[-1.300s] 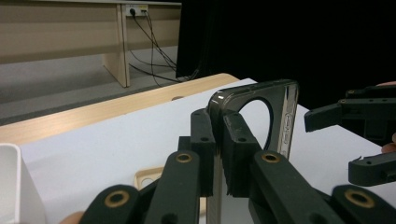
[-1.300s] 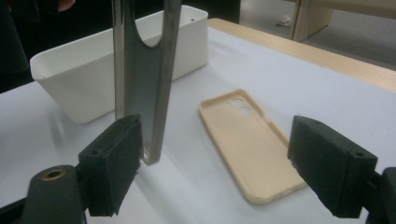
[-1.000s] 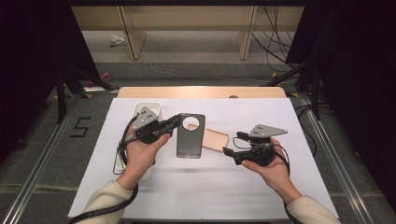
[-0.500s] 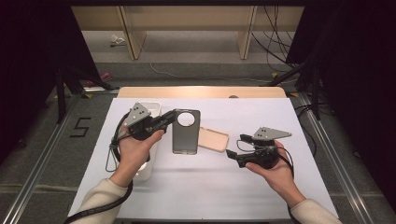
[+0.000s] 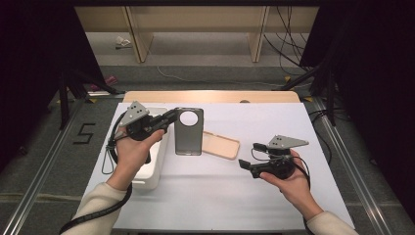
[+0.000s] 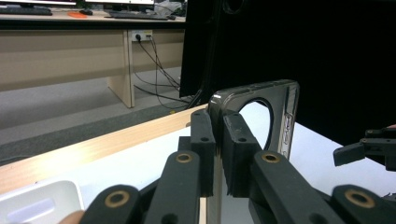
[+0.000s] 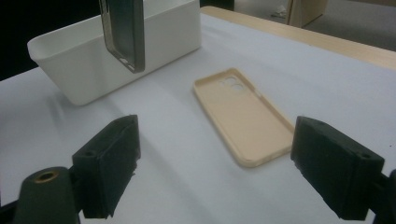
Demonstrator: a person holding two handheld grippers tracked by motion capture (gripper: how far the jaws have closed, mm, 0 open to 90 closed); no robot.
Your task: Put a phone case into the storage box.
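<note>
A dark grey phone case (image 5: 188,132) with a round camera hole hangs above the white table (image 5: 274,196), its hole end farthest from me. My left gripper (image 5: 170,117) is shut on its left edge near the hole. In the left gripper view the pads (image 6: 203,140) pinch the rim of the dark case (image 6: 285,107). A beige phone case (image 5: 221,145) lies open side up on the table, just right of the dark one. My right gripper (image 5: 243,163) stands open a little right of the beige case (image 7: 243,116), which lies ahead of the wide-spread jaws (image 7: 215,172).
A white bin (image 5: 151,164) stands at the table's left under the left hand; the right gripper view has the bin (image 7: 84,60) behind the hanging dark case (image 7: 122,32). A wooden strip (image 5: 210,96) runs along the far table edge. Dark stands flank the table.
My left gripper has carried the dark case a little left and away from me, which uncovers more of the beige case. The right gripper has barely moved.
</note>
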